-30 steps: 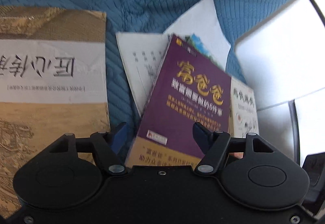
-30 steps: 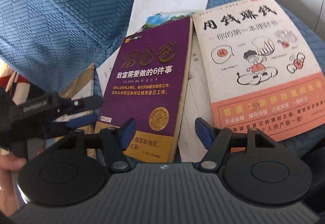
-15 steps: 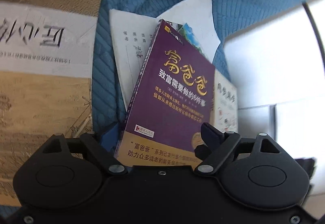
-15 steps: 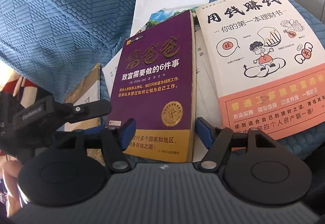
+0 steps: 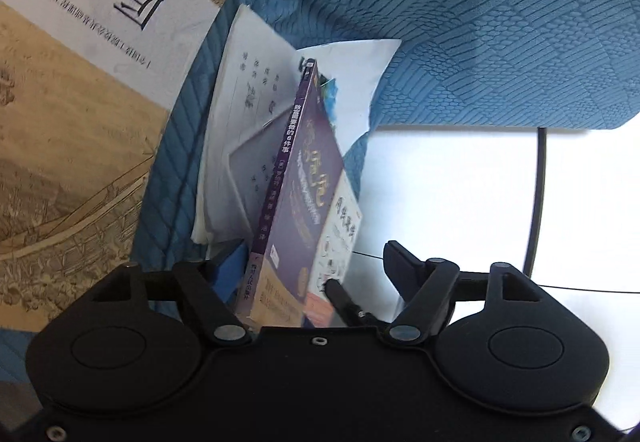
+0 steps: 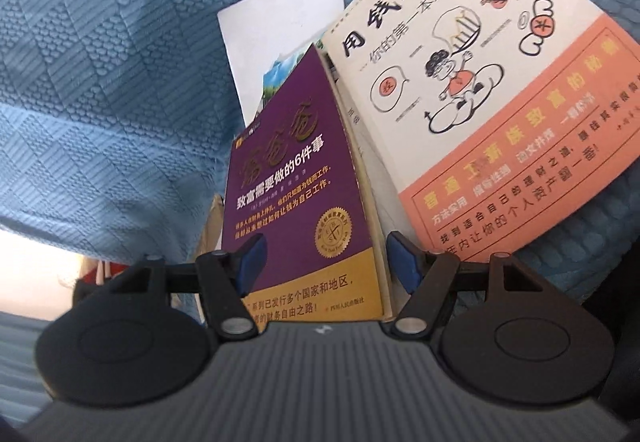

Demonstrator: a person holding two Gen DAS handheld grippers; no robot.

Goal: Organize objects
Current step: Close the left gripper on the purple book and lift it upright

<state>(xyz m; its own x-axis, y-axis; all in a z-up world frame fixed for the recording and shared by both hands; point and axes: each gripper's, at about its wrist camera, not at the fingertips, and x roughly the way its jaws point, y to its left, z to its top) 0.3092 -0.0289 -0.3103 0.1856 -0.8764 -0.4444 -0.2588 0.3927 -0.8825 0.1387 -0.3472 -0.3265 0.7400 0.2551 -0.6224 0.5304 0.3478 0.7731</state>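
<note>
Blue quilted bedspread (image 6: 120,101) covers everything, bunched into a fold behind the books; white floor or wall (image 5: 460,201) shows past its edge in the left wrist view. Going left to right there we see a big tan book (image 5: 72,113) lying flat with its title upside down, then loose white papers (image 5: 244,113) on the cloth, then the purple book (image 5: 300,201) tilted up on edge, spine toward us. Our left gripper (image 5: 316,266) has fingers spread wide either side of the purple book's lower end; we can't tell if the pads touch it. A black finger of the other tool pokes in beside the cover.

Right wrist view: white sheet (image 6: 280,21) and a colour leaflet (image 6: 276,77) sit behind the purple book, and the white-and-orange cartoon book (image 6: 500,101) rests against its right edge, crowding it. Our right gripper (image 6: 322,262) straddles the purple book's bottom, both blue pads at its side edges, seemingly gripping.
</note>
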